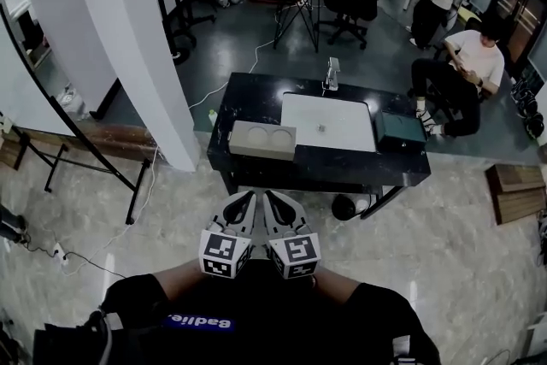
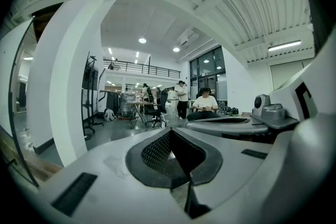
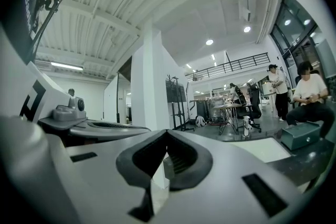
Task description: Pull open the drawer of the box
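Far ahead of the right gripper [image 1: 272, 199], the green box [image 1: 400, 131] is too small to show its drawer. A tiny thing [image 1: 321, 129] on the white mat [image 1: 342, 111] cannot be made out.

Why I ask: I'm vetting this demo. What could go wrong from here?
The green box sits at the right end of the table; a drawer pull may drag it off unless it is braced. The left gripper and right gripper are both shut, so they must open first. A floor cable lies left of the person's path.
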{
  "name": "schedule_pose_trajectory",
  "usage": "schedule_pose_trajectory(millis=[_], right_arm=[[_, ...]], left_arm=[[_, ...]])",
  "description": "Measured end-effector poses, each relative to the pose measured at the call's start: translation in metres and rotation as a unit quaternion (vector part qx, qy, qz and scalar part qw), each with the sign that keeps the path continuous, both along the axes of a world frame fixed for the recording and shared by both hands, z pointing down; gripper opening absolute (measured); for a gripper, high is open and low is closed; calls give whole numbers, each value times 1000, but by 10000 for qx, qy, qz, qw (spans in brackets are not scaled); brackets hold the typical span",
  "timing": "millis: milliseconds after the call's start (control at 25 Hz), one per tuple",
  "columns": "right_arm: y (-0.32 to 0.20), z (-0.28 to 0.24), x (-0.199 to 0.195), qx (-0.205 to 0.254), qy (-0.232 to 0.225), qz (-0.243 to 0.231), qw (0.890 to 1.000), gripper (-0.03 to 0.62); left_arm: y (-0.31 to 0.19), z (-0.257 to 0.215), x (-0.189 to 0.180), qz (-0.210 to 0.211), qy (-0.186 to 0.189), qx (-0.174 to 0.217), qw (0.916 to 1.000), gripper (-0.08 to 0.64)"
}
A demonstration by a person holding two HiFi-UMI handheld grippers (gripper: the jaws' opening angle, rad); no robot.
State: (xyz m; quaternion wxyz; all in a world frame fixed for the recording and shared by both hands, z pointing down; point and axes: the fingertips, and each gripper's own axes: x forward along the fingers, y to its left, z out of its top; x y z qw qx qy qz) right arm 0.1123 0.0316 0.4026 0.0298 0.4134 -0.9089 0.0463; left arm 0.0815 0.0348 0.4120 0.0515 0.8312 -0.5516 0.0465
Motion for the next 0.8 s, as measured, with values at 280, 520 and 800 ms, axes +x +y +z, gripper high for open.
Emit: schedule_pose_trajectory(millis=[280,520,800], right_arm=[[-7,7,27,-36,-75,-111,9999,0],[-13,9,30,-107,-149,-256,9995,0],[-36,22,5,-201,-60,-256,9995,0]], left_arm=[[-5,3,19,-288,-13,-30,9996,-2],[-9,3,10,-672,57,-111,9977,-2],[-32,14,-13,-652,137,-143,9977,-2]])
